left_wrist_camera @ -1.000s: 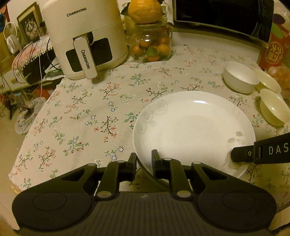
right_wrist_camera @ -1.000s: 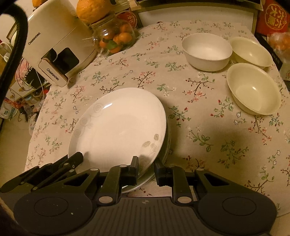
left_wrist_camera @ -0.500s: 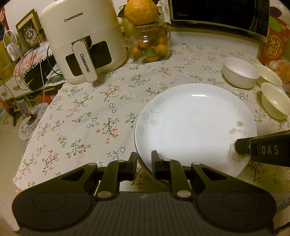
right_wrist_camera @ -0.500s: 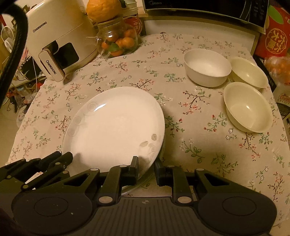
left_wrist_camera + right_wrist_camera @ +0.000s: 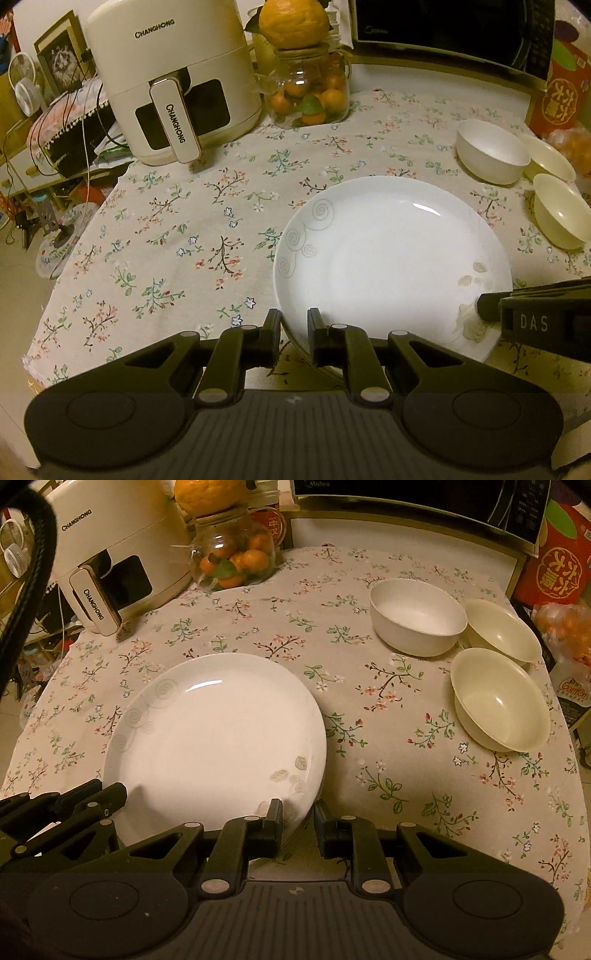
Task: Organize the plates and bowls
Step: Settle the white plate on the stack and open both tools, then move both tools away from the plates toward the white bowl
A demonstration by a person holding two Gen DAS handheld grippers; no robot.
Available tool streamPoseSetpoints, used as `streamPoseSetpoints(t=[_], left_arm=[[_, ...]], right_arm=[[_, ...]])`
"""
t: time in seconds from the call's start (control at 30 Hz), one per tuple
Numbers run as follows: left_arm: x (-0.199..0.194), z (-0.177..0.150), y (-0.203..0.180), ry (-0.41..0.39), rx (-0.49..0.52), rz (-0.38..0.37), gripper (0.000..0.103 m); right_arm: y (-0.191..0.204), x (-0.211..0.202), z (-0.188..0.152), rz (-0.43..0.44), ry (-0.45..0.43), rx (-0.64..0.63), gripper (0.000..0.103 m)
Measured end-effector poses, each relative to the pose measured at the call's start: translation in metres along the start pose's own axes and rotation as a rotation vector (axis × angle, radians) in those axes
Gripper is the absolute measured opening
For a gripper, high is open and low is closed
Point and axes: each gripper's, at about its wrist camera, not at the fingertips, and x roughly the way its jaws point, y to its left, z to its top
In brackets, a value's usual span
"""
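A white plate [image 5: 391,258] with grey swirl and leaf decoration occupies the near central part of the table [image 5: 184,229], which is covered by a floral cloth; the table's near and left edges fall away to the floor, and bare cloth lies open to the left of the plate and between the plate and the bowls. In the right wrist view a second rim shows under the plate's right edge, so it appears to sit on another plate, though this cannot be told for certain. The left tool [image 5: 294,334] is clamped on the plate's near rim, its two fingers standing close on either side of the edge. The right tool [image 5: 298,825] grips the rim at the plate's near right side, beside the leaf motif, its fingers likewise closed on the edge; its body, seen from the left wrist view, bears the letters "DAS". Three bowls stand well apart from the plate at the far right: a white bowl [image 5: 417,616] and two cream bowls [image 5: 498,709], the three close together. At the far left stands an air fryer [image 5: 173,77] marked "CHANGHONG" on body and handle. Beside it a glass jar [image 5: 310,92] holds small oranges, with a large citrus fruit on top. Behind is a microwave [image 5: 406,498] marked "Midea".
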Motion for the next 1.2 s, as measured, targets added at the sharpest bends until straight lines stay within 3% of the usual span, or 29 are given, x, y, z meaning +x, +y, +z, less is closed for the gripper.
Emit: streamPoseSetpoints(t=[0.27, 0.37, 0.9, 1.2], left_arm=[[0.003, 0.004, 0.006, 0.019, -0.056, -0.026, 0.015], [0.003, 0.005, 0.006, 0.025, -0.065, -0.031, 0.016], [0.005, 0.011, 0.010, 0.037, -0.097, -0.050, 0.023], [0.003, 0.018, 0.012, 0.028, -0.110, -0.038, 0.038]], right_arm=[[-0.007, 0.001, 0.001, 0.035, 0.012, 0.028, 0.022], [-0.011, 0.002, 0.003, 0.062, 0.018, 0.048, 0.028], [-0.020, 0.004, 0.007, 0.082, 0.021, 0.091, 0.029], [-0.024, 0.000, 0.010, 0.100, 0.020, 0.089, 0.035]])
